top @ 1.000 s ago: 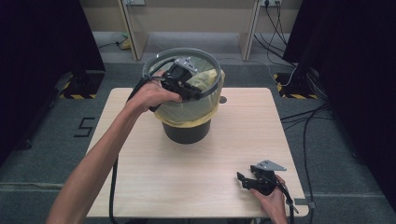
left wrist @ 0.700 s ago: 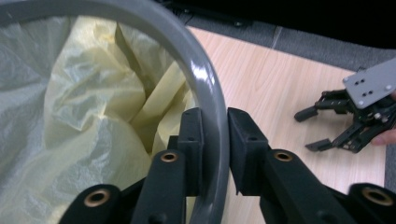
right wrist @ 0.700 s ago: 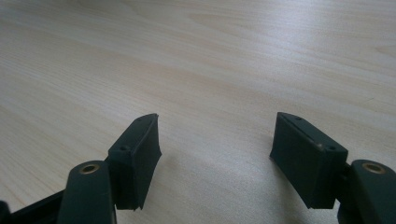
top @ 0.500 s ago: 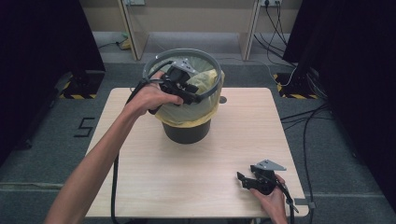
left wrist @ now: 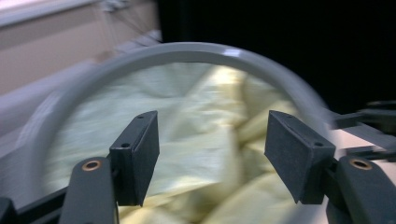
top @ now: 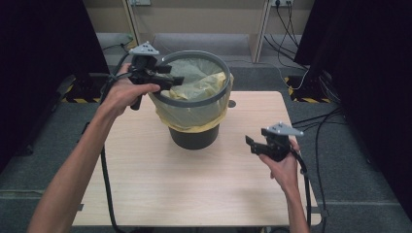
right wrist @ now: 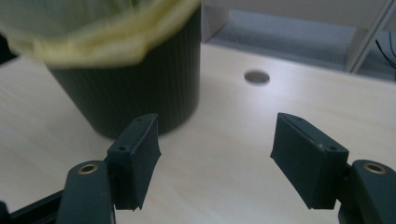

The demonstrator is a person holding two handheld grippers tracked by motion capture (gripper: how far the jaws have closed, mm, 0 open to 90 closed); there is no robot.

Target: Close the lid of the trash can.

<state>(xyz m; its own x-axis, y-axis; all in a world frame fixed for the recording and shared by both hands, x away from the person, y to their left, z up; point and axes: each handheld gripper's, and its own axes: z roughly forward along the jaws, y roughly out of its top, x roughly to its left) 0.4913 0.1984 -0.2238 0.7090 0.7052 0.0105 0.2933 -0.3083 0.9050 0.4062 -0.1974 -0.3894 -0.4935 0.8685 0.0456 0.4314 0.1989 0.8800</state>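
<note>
A dark ribbed bin (top: 194, 137) stands at the middle of the wooden table (top: 145, 184), lined with a yellow bag (top: 197, 80) held by a grey ring (top: 214, 94). My left gripper (top: 176, 80) hovers at the ring's left edge, pointing across the bin. Its jaws have just been opening and nothing is between them. In the left gripper view the left gripper (left wrist: 210, 158) faces the grey ring (left wrist: 187, 49) and crumpled bag (left wrist: 201, 121). My right gripper (top: 250, 144) is open, lifted off the table right of the bin. The right gripper (right wrist: 215, 158) looks at the bin's base (right wrist: 130, 88).
A round cable hole (top: 231, 103) sits in the table behind the bin on the right, and it lies beyond the jaws as the hole (right wrist: 257, 77) in the right gripper view. Cables (top: 316, 82) trail on the floor at right. Dark curtains flank both sides.
My left gripper has drawn back leftward from over the bin's middle to its left rim, with jaws spreading. My right gripper has risen off the table's front edge and come toward the bin.
</note>
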